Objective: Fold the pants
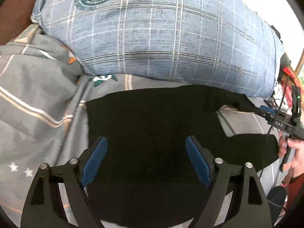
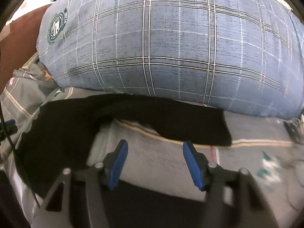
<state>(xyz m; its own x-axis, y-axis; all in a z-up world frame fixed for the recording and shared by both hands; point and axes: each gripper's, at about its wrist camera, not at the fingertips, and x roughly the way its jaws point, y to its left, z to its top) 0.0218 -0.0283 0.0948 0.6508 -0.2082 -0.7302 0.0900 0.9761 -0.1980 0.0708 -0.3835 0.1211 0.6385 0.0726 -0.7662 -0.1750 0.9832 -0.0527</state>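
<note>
Black pants [image 1: 152, 125] lie spread on a grey bedsheet [image 1: 38, 117]. My left gripper [image 1: 146, 142] is open and empty, hovering over the pants' wide upper part. In the right wrist view the pants [image 2: 171, 117] show two legs apart: one runs along the pillow's edge, the other passes under the gripper's base. My right gripper [image 2: 154, 146] is open and empty above the grey sheet [image 2: 152, 155] between the legs. The right gripper also shows at the right edge of the left wrist view [image 1: 281, 121], held by a hand.
A large blue plaid pillow [image 1: 171, 38] lies just beyond the pants, also in the right wrist view [image 2: 180, 47]. A rumpled grey blanket [image 1: 28, 76] is at left. Cables and red items [image 1: 288, 76] sit at far right. A brown headboard [image 2: 22, 34] stands behind.
</note>
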